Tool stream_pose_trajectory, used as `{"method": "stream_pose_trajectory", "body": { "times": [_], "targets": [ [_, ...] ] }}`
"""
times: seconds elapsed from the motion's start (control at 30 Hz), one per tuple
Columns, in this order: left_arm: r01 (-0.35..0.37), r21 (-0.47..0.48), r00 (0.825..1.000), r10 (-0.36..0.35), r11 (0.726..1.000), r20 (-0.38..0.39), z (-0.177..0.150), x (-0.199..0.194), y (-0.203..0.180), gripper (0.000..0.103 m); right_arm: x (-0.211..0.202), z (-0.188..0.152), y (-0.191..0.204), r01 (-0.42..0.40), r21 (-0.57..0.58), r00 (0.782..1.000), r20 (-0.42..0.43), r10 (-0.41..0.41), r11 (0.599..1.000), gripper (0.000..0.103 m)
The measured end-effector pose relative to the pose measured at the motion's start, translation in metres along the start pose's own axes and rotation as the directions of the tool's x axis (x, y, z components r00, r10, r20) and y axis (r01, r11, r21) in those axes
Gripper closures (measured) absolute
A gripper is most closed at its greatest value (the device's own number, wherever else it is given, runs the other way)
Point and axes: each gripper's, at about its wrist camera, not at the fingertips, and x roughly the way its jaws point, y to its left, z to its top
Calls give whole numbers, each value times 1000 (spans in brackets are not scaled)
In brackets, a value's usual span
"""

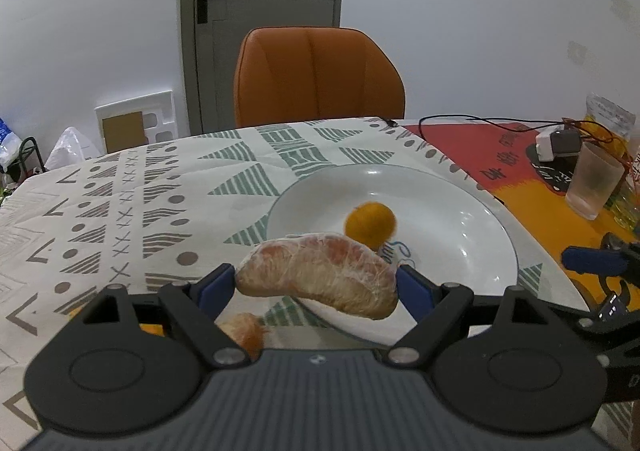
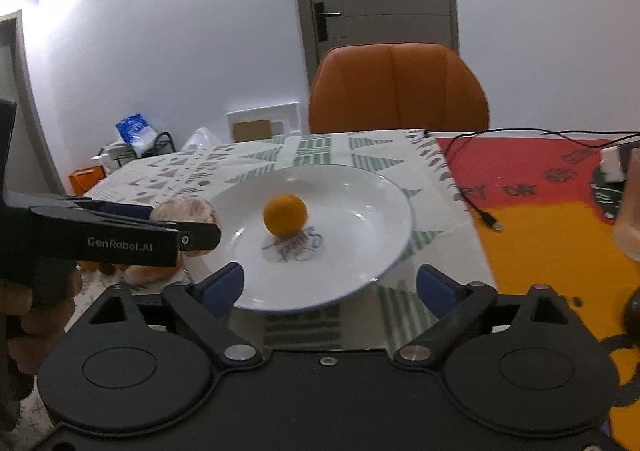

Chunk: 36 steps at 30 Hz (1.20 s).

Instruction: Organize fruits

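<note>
Held crosswise in left tongs (image 1: 316, 281): wrapped pomelo segment (image 1: 320, 275), just short of plate (image 1: 440, 187) rim, orange (image 1: 370, 225) beyond. Right tongs (image 2: 330, 283) wide, empty.

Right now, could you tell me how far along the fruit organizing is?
One small orange already sits in the white plate. The left gripper is shut on a wrapped pomelo segment, held at the plate's near rim, not yet set down. At least one more peeled piece remains on the tablecloth below it. The right gripper is open and holds nothing.
</note>
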Motion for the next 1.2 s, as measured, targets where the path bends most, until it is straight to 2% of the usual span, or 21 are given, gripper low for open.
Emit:
{"method": "stream_pose_trajectory", "body": {
  "times": [0.13,0.3,0.5,0.87,0.97,1.2],
  "targets": [
    [1,1,1000,-1,1000,-3,-1,0,-2,17,-7,-5,-1,43,-25,999,6,-43,999,0],
    [-4,4,1000,4,1000,3,1,2,-4,17,-20,-12,3,49,-78,999,23,-48,996,0],
    [-4,29,1000,3,1000,27,5,5,-9,21,-21,-21,0,-12,-61,1000,-21,11,998,0],
    [-22,32,1000,21,999,23,9,6,-9,22,-22,-28,-10,-32,-38,999,-13,32,999,0],
    [-26,27,999,25,999,24,8,2,-6,21,-27,-25,-7,-44,-49,999,11,45,998,0],
    [-43,-8,999,43,999,22,5,-13,10,18,-28,-20,7,-74,-69,997,7,75,995,0]
  ]
}}
